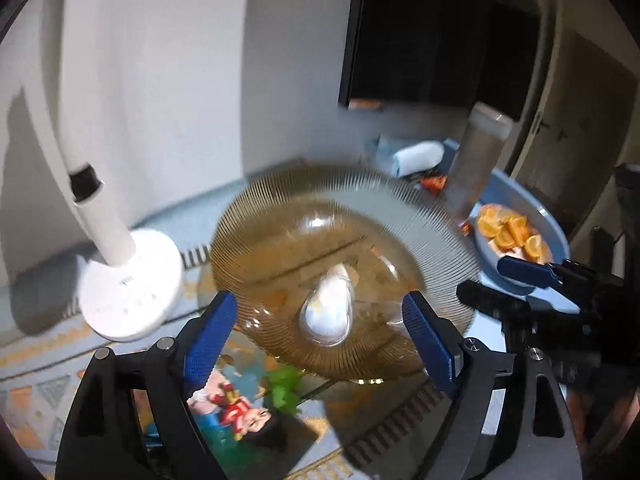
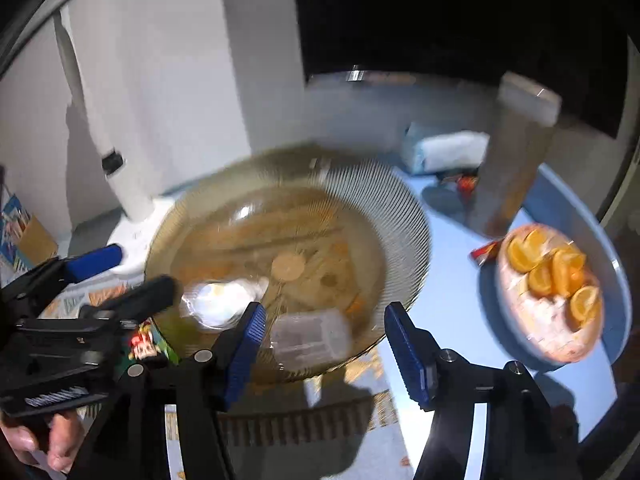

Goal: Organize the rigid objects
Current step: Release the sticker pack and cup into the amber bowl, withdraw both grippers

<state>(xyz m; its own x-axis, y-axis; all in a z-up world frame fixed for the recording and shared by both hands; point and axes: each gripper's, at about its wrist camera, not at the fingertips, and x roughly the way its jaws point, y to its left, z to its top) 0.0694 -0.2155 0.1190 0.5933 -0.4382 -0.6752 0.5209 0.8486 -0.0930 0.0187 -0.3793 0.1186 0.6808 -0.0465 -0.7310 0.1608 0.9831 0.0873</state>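
Note:
A large amber ribbed glass plate (image 1: 344,224) stands in front of both grippers; it also shows in the right wrist view (image 2: 360,216). My left gripper (image 1: 320,336) is open, its blue pads on either side of the plate's near rim. My right gripper (image 2: 324,352) is open at the plate's near rim. A bright reflection shows in the glass. A colourful toy figure (image 1: 236,412) lies under the plate's near edge. The frames are blurred, so I cannot tell whether either gripper touches the plate.
A white lamp base (image 1: 132,284) stands left. A plate of orange slices (image 2: 548,292) sits on a blue tray (image 2: 616,280) at right, with a tall cylinder container (image 2: 516,160) and a white-blue packet (image 2: 444,152) behind. A patterned cloth covers the table.

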